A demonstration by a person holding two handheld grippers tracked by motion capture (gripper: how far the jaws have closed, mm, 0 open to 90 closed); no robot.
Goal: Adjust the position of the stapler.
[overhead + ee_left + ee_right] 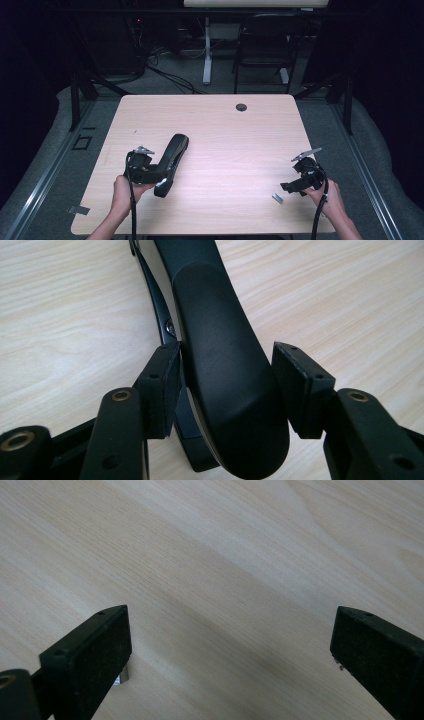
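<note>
Two jaws of the left gripper (225, 385) straddle a black stapler (220, 365) without clamping; right gripper (230, 650) gapes wide over the table (225, 130).

The counter (225, 125) is evenly lit from above while its surroundings lie dark. Both gripper views are soft, near jaws blurred, shadows faint.

Light wood table (225, 130), black stapler (171, 162) lying left of centre, small silver piece (277, 198) near right front edge

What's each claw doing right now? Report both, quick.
Left claw: open around the curved black plastic stapler, right pad apart.
Right claw: open, holding nothing.
</note>
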